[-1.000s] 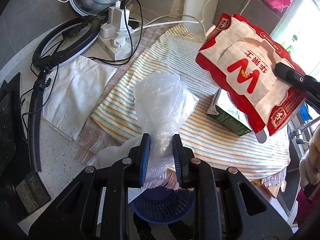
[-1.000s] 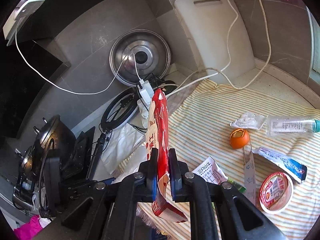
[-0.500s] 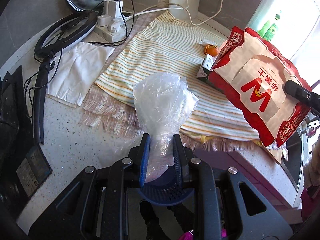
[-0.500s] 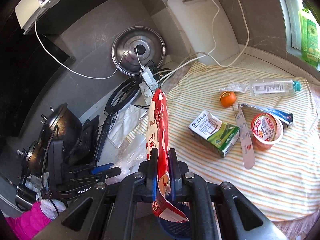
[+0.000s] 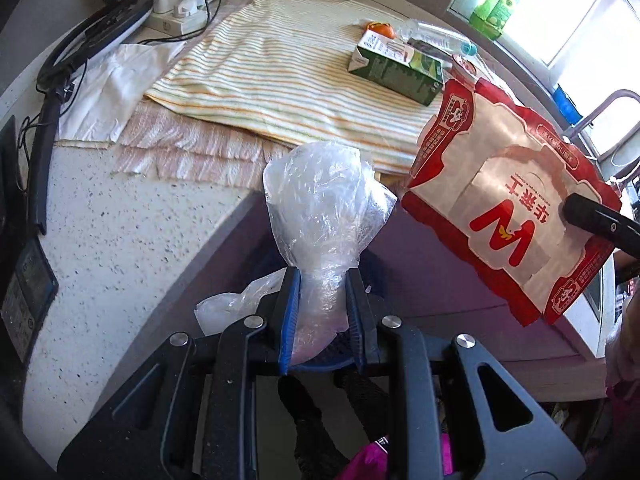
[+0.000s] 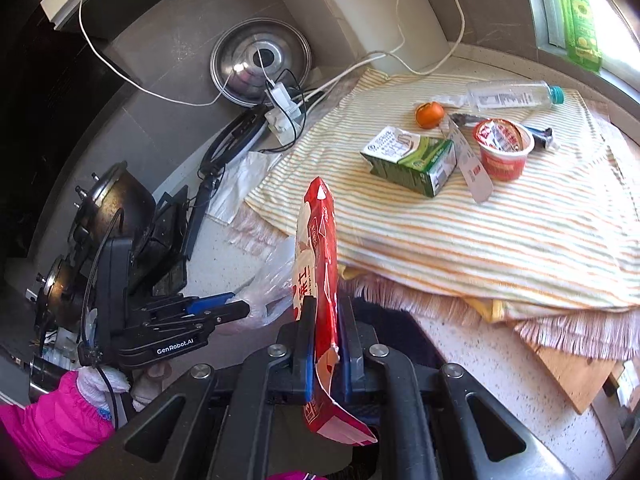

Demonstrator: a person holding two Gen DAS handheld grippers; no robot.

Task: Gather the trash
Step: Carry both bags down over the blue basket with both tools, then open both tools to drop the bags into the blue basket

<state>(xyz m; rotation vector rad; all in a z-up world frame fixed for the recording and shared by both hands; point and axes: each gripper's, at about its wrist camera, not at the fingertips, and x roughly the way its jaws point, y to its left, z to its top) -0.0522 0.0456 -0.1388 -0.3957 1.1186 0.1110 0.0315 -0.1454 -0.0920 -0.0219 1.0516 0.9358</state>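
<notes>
My left gripper (image 5: pixel 323 276) is shut on a crumpled clear plastic bag (image 5: pixel 320 204), held beyond the counter's edge above a blue mesh bin (image 5: pixel 320 354) that shows below the fingers. My right gripper (image 6: pixel 325 304) is shut on a red and white snack bag (image 6: pixel 316 248), edge-on in the right wrist view and flat-on as the snack bag (image 5: pixel 508 216) in the left wrist view. The left gripper (image 6: pixel 236 312) with its plastic bag (image 6: pixel 272 280) hangs just left of it. On the striped cloth (image 6: pixel 460 232) lie a green milk carton (image 6: pixel 412 160), a red cup (image 6: pixel 502 148), an orange peel (image 6: pixel 430 114) and a clear bottle (image 6: pixel 512 96).
A power strip with cables (image 6: pixel 282 114), a ring light (image 6: pixel 232 140), a steel lid (image 6: pixel 260 66) and a white tissue (image 5: pixel 116 80) sit at the back left of the speckled counter (image 5: pixel 120 220). A black pot (image 6: pixel 112 200) stands far left. A pink sleeve (image 6: pixel 52 428) is at lower left.
Both grippers have drawn back from the cloth and sunk past the counter's edge, each still holding its bag. The milk carton and other litter have come into sight on the cloth.
</notes>
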